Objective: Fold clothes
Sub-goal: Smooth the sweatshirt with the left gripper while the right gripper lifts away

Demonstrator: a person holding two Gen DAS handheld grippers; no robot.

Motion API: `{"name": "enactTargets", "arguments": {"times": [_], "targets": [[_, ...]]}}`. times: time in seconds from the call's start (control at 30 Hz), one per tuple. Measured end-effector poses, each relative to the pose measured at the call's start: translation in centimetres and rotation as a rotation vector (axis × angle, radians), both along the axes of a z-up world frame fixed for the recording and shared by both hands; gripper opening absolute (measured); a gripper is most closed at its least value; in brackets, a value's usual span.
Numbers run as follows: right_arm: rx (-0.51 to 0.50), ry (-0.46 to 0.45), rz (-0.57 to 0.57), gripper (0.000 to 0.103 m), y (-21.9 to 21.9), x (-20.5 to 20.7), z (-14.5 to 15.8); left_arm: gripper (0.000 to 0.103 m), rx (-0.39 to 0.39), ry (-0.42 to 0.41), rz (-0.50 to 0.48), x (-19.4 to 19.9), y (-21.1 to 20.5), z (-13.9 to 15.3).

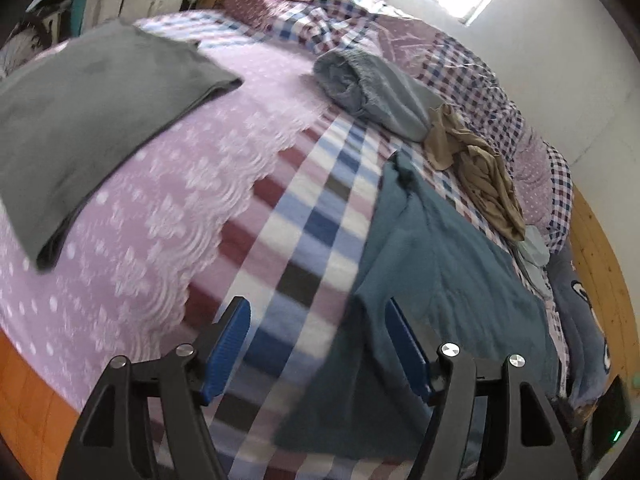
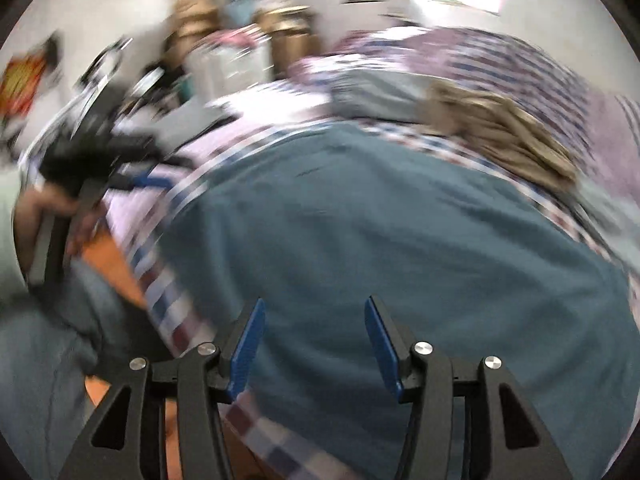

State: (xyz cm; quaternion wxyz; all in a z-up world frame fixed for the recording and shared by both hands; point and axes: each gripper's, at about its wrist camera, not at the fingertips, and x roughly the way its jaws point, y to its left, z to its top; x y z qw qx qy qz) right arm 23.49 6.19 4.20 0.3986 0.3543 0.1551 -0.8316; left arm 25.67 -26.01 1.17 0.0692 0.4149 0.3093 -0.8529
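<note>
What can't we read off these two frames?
- Right wrist view: motion blur smears the left gripper and the far clutter.
- Left wrist view: teal garment has its near hem hidden behind the fingers.
- Grey folded garment: cut off by the left edge.

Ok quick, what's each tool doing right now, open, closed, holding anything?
Left tool: open, holding nothing; teal garment edge lies by one finger.
Right tool: open, empty, above the teal garment.
</note>
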Motion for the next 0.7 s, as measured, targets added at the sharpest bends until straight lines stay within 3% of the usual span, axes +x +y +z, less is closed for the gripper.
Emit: {"name": "enactTargets", "arguments": {"times": [0.13,0.23,0.37,0.43,0.57,0.7], "targets": [[0.118,0.032,0.076,0.055,-3.7,1.9,-2.4,0.074,0.014,-0.033,-0.016,1.1,1.0,-1.1],[0.199,0.131,0.16,0.055,-5.9,4.7,-3.5,0.074,0.017,-0.033,-0.023,1.8,1.7,-1.5],[0.213,0.175,0.272,0.055,-7.3,7.9,-4.0,0.074,0.036,-0.008,-0.007,2.6,1.2,-1.3],[0.229,0.194,0.324,0.055,-7.9,9.3,-4.3,0.074,0.052,0.059,-0.014,3.2,1.1,-0.3],[0.282,0.2,0.425,0.055,-7.9,10.8,-5.1,0.074,0.085,0.115,-0.085,3.1,2.1,0.4],[0.282,0.165,0.386,0.055,-7.1,9.8,-5.2,0.074,0.125,0.128,-0.181,2.2,3.9,0.2]]}}
